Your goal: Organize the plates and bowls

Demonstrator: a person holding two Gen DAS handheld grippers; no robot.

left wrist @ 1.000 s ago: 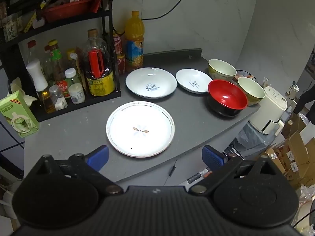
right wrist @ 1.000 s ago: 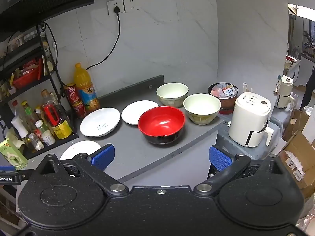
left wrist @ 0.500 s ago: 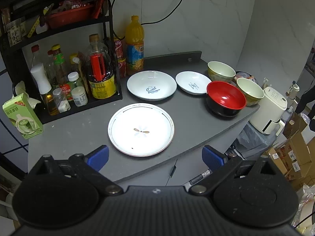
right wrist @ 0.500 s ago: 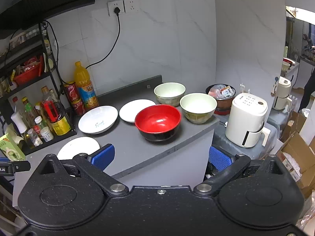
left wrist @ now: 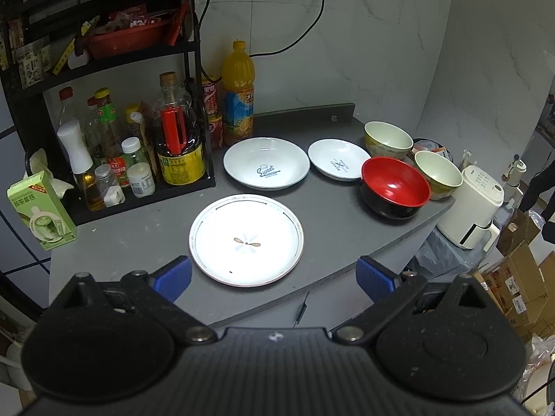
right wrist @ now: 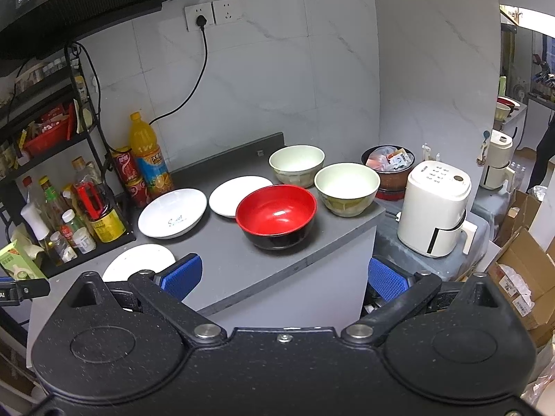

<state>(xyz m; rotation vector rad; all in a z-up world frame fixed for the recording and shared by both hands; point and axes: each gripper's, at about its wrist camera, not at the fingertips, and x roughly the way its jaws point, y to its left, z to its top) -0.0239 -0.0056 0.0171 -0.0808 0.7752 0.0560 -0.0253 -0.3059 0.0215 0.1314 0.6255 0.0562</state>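
the left hand-held gripper [left wrist: 274, 274] has drawn back and tilted up: the flat plate [left wrist: 246, 240] now sits lower, toward 6 o'clock. the right hand-held gripper [right wrist: 282, 277] has backed off too, the red bowl [right wrist: 276, 215] drifting toward 9 o'clock.

Both views are dim and cool-toned, lit from overhead. Glare washes out the flat plate [left wrist: 246, 240] and glints inside the red bowl [right wrist: 276, 215]. A bright patch burns at two o'clock in the right wrist view. Fisheye distortion bends walls and darkens corners; focus stays fairly sharp.
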